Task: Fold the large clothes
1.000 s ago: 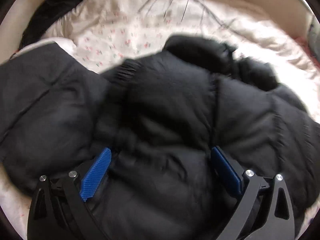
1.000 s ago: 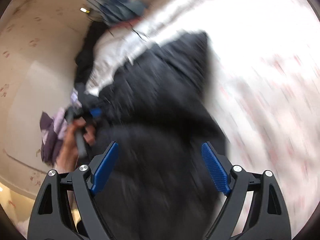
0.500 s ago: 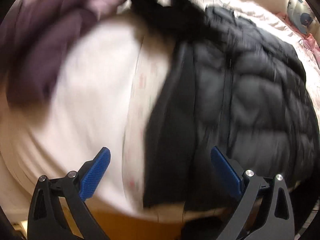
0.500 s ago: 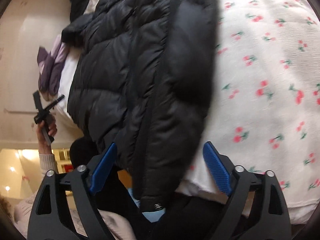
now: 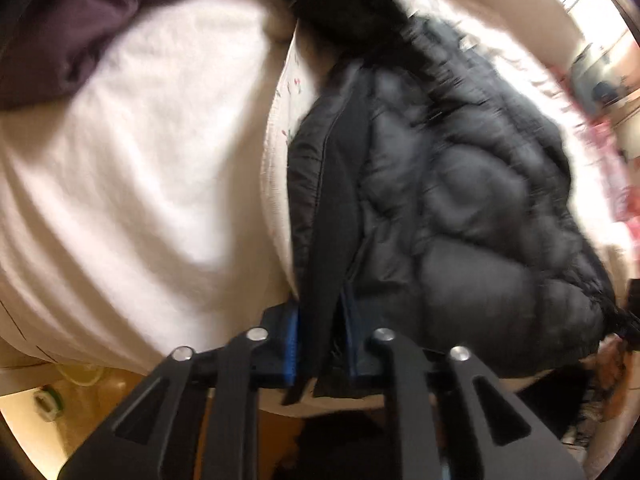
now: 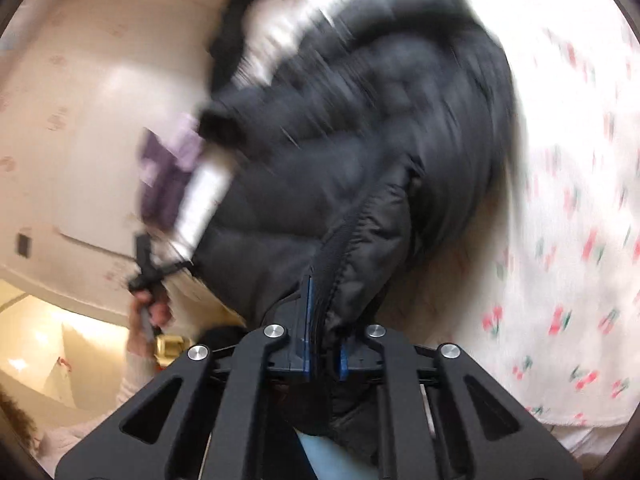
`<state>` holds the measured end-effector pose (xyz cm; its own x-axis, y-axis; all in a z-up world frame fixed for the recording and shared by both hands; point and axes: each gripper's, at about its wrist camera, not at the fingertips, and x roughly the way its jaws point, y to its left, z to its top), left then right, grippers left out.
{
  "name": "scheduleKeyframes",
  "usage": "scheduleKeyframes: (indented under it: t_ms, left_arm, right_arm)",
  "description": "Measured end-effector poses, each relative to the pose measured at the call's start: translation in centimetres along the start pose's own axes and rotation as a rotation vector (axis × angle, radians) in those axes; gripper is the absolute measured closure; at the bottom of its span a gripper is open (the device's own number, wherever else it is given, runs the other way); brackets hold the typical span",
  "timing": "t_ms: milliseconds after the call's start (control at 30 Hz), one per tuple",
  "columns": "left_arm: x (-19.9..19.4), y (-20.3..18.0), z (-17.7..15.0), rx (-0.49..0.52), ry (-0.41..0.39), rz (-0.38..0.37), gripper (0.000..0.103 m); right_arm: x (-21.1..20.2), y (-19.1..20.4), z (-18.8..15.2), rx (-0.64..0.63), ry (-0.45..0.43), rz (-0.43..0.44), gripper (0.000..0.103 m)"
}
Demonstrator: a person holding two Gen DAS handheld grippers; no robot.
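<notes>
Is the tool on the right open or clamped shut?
Clamped shut: the right tool has just closed its blue pads on the black puffer jacket edge.

- My left gripper (image 5: 322,340): jaws just closed, blue pads clamping black puffer jacket (image 5: 460,208) hem.
- White bedding (image 5: 140,152) under the jacket.
- Purple garment (image 5: 100,12), upper left.

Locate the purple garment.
In the left wrist view the purple garment lies at the top left on the white bedding, left of the black puffer jacket.

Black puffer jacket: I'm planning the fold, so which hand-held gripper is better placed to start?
Probably neither: the left hand-held gripper and right hand-held gripper have both just closed on the black puffer jacket hem.
</notes>
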<state>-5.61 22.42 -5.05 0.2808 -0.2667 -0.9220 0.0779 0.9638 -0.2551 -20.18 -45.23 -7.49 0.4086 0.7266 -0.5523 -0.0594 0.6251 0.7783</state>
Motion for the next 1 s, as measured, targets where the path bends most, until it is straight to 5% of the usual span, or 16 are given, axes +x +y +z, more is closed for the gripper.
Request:
scheduleKeyframes:
  t_ms: [167, 300, 400, 533, 600, 633, 667, 767, 900, 1000]
  left_arm:
    - [-4.7, -1.6, -0.4, 0.036, -0.065, -0.093, 0.088]
    - [-3.9, -1.7, -2.4, 0.103, -0.015, -0.035, 0.088]
    - [-0.1, 0.8, -3.4, 0.104, 0.093, 0.097, 0.088]
    - [-2.5, 1.5, -2.8, 0.124, -0.011, 0.134, 0.086]
    - [-4.5, -0.4, -1.7, 0.203, -0.09, 0.173, 0.059]
    - [-5.2, -1.5, -1.2, 0.231, -0.135, 0.182, 0.031]
    - [-5.7, -2.9, -0.4, 0.256, -0.194, 0.183, 0.016]
    - [-4.7, -7.2, 3.4, 0.32, -0.3, 0.14, 0.015]
    - [-1.4, -12.8, 10.0, 0.401, -0.362, 0.233, 0.015]
    - [1.7, -16.7, 15.0, 0.582, -0.387, 0.307, 0.015]
  right_arm:
    - [-7.6, 3.0, 1.8, -0.089, -0.123, 0.003, 0.096]
    - [-6.2, -0.1, -1.5, -0.105, 0.055, -0.201, 0.096]
    - [-4.0, -4.8, -4.4, -0.042, 0.197, -0.396, 0.094]
    - [-6.8, -5.0, -4.7, 0.016, 0.13, -0.446, 0.077]
    - [-8.0, -3.2, -2.9, -0.009, 0.079, -0.514, 0.052]
    - [-9.0, -2.2, -1.7, -0.032, 0.024, -0.54, 0.045]
    - [-9.6, -1.3, -0.3, -0.046, -0.018, -0.528, 0.043]
    - [-9.2, 0.7, 4.4, -0.086, -0.136, -0.402, 0.03]
    - [-0.5, 4.9, 10.9, -0.197, -0.113, -0.284, 0.028]
    - [6.4, 6.2, 15.1, -0.23, -0.096, -0.226, 0.027]
